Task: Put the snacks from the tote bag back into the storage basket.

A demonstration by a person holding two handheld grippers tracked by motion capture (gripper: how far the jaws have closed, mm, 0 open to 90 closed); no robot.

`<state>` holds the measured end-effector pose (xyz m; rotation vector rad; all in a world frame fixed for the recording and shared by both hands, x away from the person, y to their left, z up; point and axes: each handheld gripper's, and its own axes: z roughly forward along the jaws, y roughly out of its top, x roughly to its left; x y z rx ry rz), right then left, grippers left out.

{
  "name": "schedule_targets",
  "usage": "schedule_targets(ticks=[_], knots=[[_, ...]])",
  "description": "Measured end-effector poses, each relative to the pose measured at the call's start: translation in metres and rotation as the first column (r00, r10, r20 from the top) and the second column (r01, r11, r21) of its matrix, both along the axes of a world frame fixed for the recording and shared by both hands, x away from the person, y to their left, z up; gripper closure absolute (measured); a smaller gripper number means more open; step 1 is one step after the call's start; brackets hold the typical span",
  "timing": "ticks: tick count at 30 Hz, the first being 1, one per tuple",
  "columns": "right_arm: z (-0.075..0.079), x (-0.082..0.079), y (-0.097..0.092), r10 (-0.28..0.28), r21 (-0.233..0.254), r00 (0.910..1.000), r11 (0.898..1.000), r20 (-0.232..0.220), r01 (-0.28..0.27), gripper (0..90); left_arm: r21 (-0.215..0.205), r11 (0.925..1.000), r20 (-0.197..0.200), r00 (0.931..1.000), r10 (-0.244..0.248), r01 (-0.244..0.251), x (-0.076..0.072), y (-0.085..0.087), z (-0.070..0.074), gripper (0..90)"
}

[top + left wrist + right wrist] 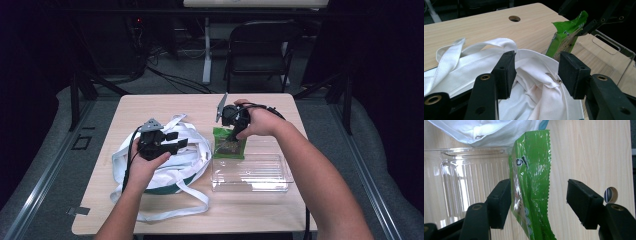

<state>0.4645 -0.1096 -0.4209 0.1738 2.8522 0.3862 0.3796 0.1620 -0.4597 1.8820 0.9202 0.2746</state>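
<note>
Grippers stand apart over the wooden table (260,102), one in each hand. Left gripper (176,141), seen from the high view, hovers above the white cloth bag (192,165); in the left gripper view its jaws stand apart, unclamped, with crumpled white fabric (539,92) lying below and between them and neither pad pressing on it. Just beyond the jaw tips a white strap (451,56) loops across the table, and past that, on the right-hand side of the jaws, the green packet (564,37) stands upright.

Right gripper (231,134) points down at the green packet (229,143), close above it in the high view. In the right gripper view the jaws are spread, with the packet (531,182) hanging between them: its left edge lies against or just beside the left pad, while a clear gap separates its serrated edge from the right pad. The grip is therefore released, not clenched. Behind the packet, on the left-jaw side, lies the clear plastic tray (461,177), ribbed along its floor. Beyond the tips, the white bag (486,130) fills the far edge. A round cable hole (611,194) in the table sits beside the right jaw.
</note>
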Motion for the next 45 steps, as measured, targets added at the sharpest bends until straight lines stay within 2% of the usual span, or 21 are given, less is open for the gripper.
schedule_targets(ticks=[7,11,18,22,24,28,32,33,37,40,41,44,45], knots=[[0.008,-0.003,0.004,0.0,-0.008,1.0,1.0,-0.001,0.0,36.5,-0.011,0.9998,0.002,0.9999,0.016,-0.016,0.0,0.006,0.002,48.0],[0.015,-0.005,0.005,0.007,-0.01,0.9999,1.0,0.016,-0.006,36.6,-0.019,0.9996,0.006,0.9998,0.021,-0.021,-0.001,0.009,0.003,48.0],[0.028,-0.009,0.0,-0.015,0.048,0.9991,0.999,0.04,0.013,36.5,-0.027,0.999,0.007,0.9993,0.037,-0.037,-0.001,0.013,0.005,48.0],[0.034,-0.012,-0.006,-0.036,0.069,0.9982,0.997,0.048,0.033,36.7,-0.027,0.9987,0.008,0.9991,0.042,-0.042,-0.001,0.016,0.005,48.0],[0.036,-0.012,-0.008,-0.041,0.065,0.998,0.997,0.049,0.037,36.7,-0.03,0.9985,0.008,0.9989,0.046,-0.045,-0.001,0.016,0.005,48.0],[0.045,-0.016,-0.016,-0.063,0.112,0.9965,0.992,0.055,0.056,37.5,-0.03,0.9985,0.012,0.9988,0.046,-0.046,-0.001,0.018,0.006,48.0],[0.053,-0.023,-0.025,-0.104,0.195,0.9937,0.976,0.04,0.095,39.4,-0.032,0.9982,0.013,0.9986,0.05,-0.05,-0.001,0.019,0.006,48.0],[0.053,-0.023,-0.025,-0.104,0.195,0.9937,0.976,0.04,0.095,39.4,-0.032,0.9982,0.013,0.9986,0.05,-0.05,-0.001,0.019,0.006,48.0],[0.055,-0.037,-0.032,-0.137,0.231,0.9897,0.965,0.041,0.124,42.3,-0.035,0.9981,0.014,0.9985,0.052,-0.052,-0.001,0.02,0.006,48.0],[0.055,-0.045,-0.037,-0.171,0.264,0.984,0.952,0.049,0.153,42.4,-0.033,0.998,0.014,0.9984,0.054,-0.054,-0.001,0.02,0.006,48.0],[0.055,-0.045,-0.037,-0.171,0.264,0.984,0.952,0.049,0.153,42.4,-0.033,0.998,0.014,0.9984,0.054,-0.054,-0.001,0.02,0.006,48.0],[0.057,-0.056,-0.048,-0.246,0.334,0.9676,0.918,0.058,0.213,43.2,-0.032,0.9978,0.014,0.9982,0.058,-0.058,-0.001,0.02,0.006,48.0],[0.057,-0.056,-0.048,-0.246,0.334,0.9676,0.918,0.058,0.213,43.2,-0.032,0.9978,0.014,0.9982,0.058,-0.058,-0.001,0.02,0.006,48.0]])
